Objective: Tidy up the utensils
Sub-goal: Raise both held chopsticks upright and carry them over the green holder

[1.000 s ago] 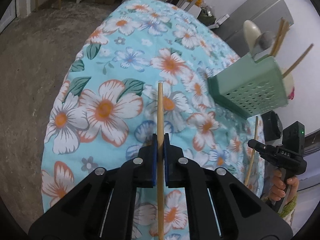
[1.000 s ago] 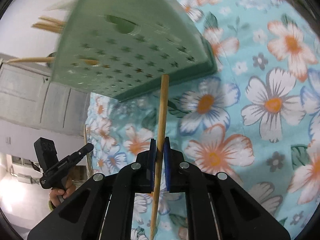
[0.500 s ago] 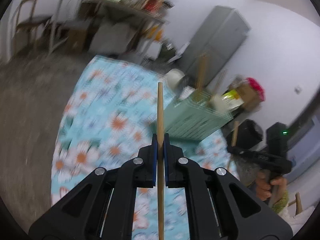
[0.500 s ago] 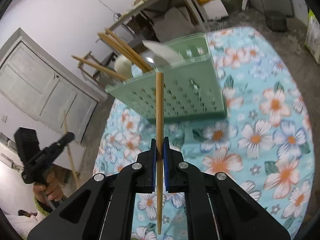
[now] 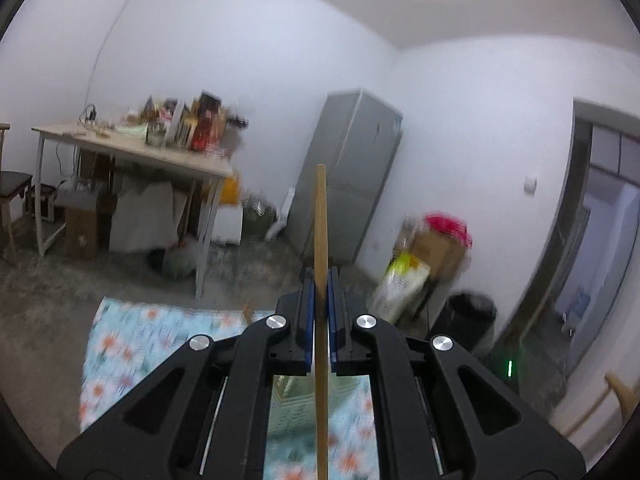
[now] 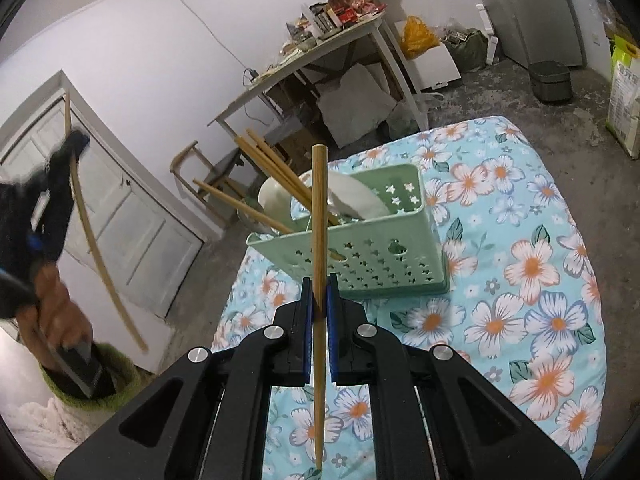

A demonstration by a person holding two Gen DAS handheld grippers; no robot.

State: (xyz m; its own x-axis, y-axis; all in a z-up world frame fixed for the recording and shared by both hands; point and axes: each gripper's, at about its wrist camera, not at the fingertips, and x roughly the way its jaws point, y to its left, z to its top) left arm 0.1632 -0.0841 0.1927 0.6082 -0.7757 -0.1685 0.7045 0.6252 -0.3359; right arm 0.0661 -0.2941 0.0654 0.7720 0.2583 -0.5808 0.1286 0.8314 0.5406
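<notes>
A: What is each gripper holding?

B: The right gripper pinches a wooden chopstick between its blue pads, upright. The left gripper is pressed onto another chopstick the same way.

A: And the holder?

B: The green perforated basket stands on the floral tablecloth near its far-left edge, holding chopsticks and pale spoons. The left hand is raised off the table's left side.

One green basket, six wooden chopsticks (four in the basket), two white spoons, two grippers.
</notes>
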